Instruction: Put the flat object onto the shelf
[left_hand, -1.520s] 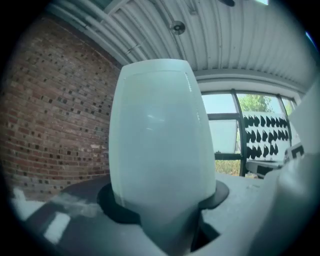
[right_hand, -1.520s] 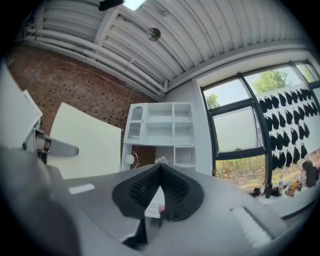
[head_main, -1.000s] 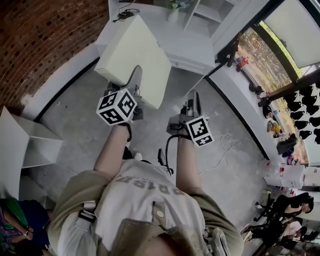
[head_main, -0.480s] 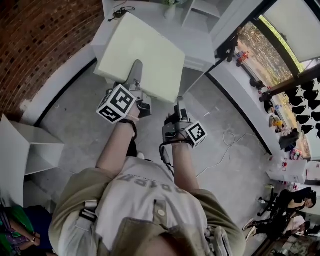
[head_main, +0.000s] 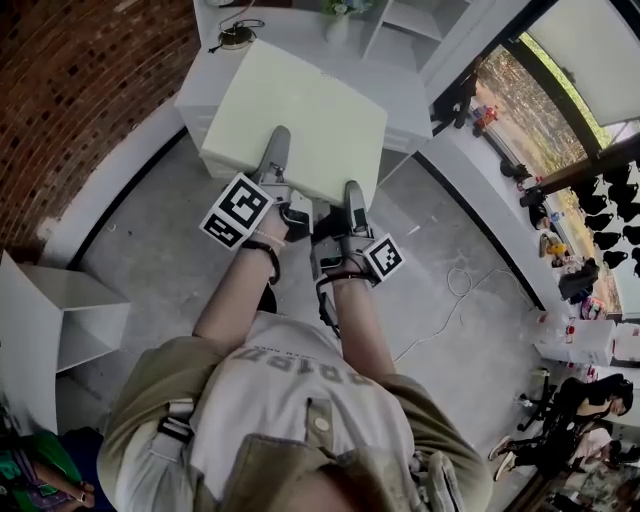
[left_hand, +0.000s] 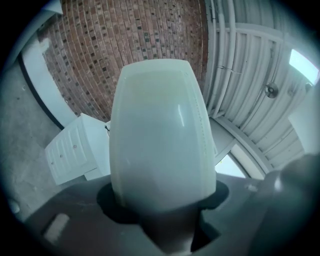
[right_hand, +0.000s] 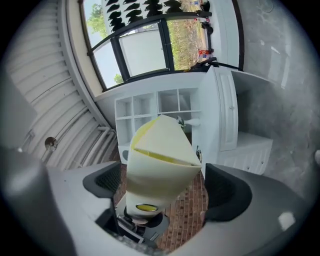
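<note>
— Panel first: where does the person have it?

— Off the concrete floor, lying close to level with its broad cream face up. In the head view it overlaps a low white cabinet, with the brick wall off to the left. Its near edge is at the two grippers.

— Which gripper carries it?

— The left gripper. One of its fingers lies along the panel's top face. In the left gripper view the pale panel fills the gap between the jaws, which are clamped on it.

— And the right gripper?

— Its jaws have just been opening and now stand wide apart. The right gripper view shows the panel's end between them, with a clear gap to the dark pad on either side. That gripper grips nothing.

— Is the shelf in view?

— Yes. A white shelf unit with open cubbies stands beyond the panel in the right gripper view, below a large window. The panel is not yet on it.
</note>
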